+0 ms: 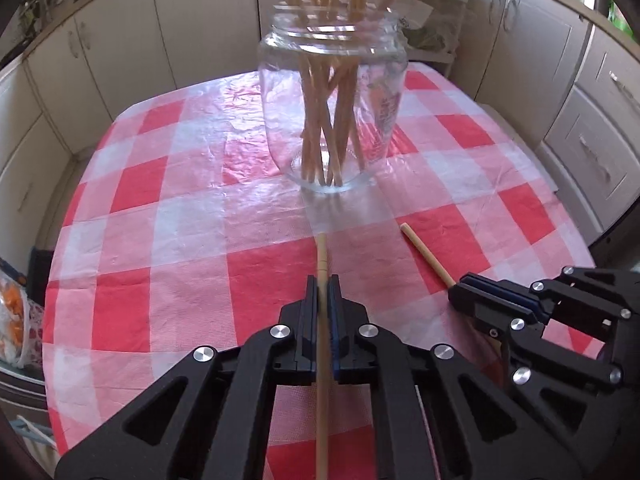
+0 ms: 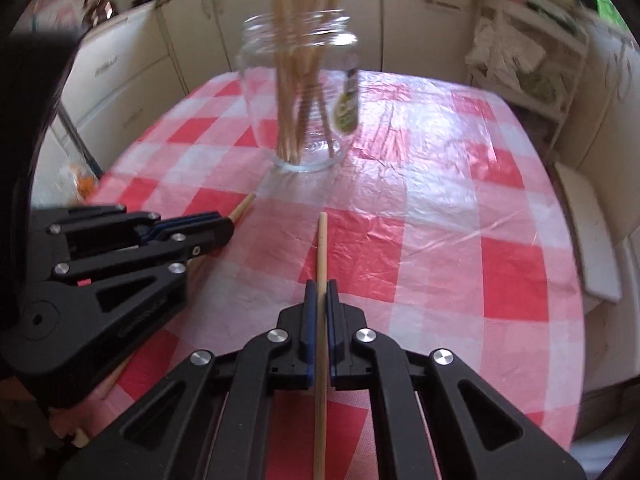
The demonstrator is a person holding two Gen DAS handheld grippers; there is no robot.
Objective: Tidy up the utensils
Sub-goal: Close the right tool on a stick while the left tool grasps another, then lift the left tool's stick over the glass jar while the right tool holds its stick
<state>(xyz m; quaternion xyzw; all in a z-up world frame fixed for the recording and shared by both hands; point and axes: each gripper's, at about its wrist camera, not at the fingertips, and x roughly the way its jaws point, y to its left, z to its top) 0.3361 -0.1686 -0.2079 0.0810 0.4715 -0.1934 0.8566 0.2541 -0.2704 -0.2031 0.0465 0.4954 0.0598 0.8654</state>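
Two chopsticks are up for grabs at once, one in each hand-held gripper, and both grips look set. Left hand-held gripper (image 1: 319, 286) has its jaws together on the left chopstick (image 1: 321, 256), the stick running straight down the middle between the blue pads with its far tip poking out toward the glass jar (image 1: 334, 120). Right hand-held gripper (image 2: 319, 292) is likewise clamped on the right chopstick (image 2: 322, 240), far end free and pointing the same way. The jar stands upright on the far middle of the table (image 1: 160, 220), on the red-and-white checked cloth, already bristling with a bundle of chopsticks (image 1: 328, 132) that fan out above the rim. Both grippers sit on the near side, close beside each other, angled down at the cloth. Now the delicate bit, as I read it: lift, tip each stick toward upright, and drop it through the mouth. Doing it well probably means going one at a time, because the two hands would crowd each other over that narrow opening. Aim for a gap between the standing sticks, not on top of them, and let go only once the tip is well below the rim. A nudge against the glass could tip it, so approach from above, not from the side.
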